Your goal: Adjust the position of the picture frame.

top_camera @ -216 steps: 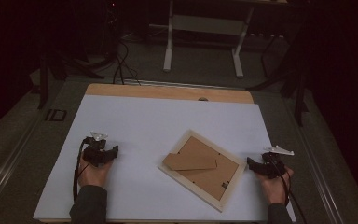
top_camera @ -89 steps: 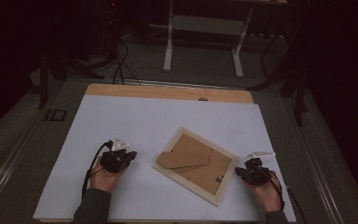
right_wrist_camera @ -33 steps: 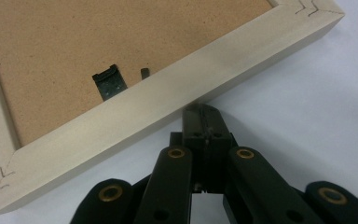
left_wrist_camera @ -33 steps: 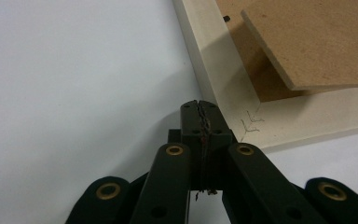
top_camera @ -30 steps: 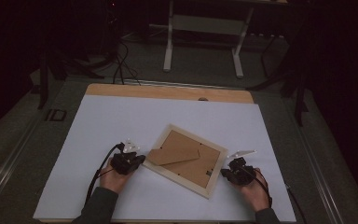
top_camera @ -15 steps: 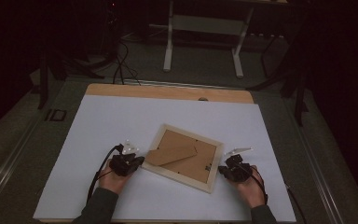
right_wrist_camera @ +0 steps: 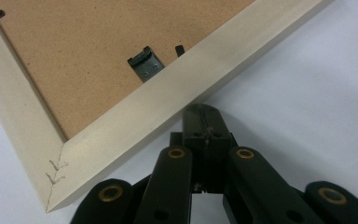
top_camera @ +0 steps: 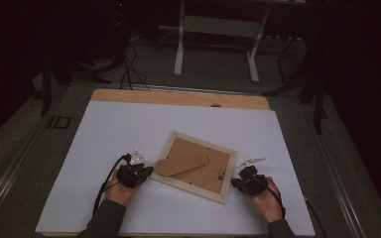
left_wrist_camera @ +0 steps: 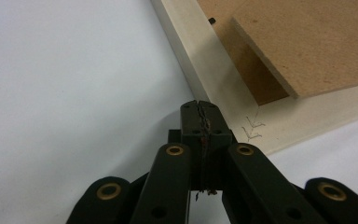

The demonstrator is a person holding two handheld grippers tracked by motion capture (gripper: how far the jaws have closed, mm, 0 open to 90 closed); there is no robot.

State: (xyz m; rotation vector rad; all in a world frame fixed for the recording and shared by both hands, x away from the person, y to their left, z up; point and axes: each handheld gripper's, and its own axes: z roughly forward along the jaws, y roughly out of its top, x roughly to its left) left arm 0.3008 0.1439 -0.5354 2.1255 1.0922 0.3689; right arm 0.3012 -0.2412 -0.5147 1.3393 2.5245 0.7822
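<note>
A pale wooden picture frame (top_camera: 195, 168) lies face down and slightly skewed on the white table top (top_camera: 109, 129), its brown backing board up with a stand flap (top_camera: 178, 164) on it. My left gripper (top_camera: 148, 172) is shut with nothing in it, its tips against the frame's left corner (left_wrist_camera: 242, 116). My right gripper (top_camera: 234, 182) is shut too, its tips touching the outer edge of the frame's right side (right_wrist_camera: 168, 102). A metal hanger clip (right_wrist_camera: 145, 63) sits on the backing near that side. A hand holds each gripper.
A bare wooden strip (top_camera: 178, 96) runs along the table's far edge. Beyond it stand a white metal stand (top_camera: 213, 44) and cables (top_camera: 129, 69) on the dark floor. White surface stretches to the left and far side of the frame.
Both grippers have closed in on the frame from either side, and the frame has shifted left and turned slightly. Over the last half second almost nothing moves.
</note>
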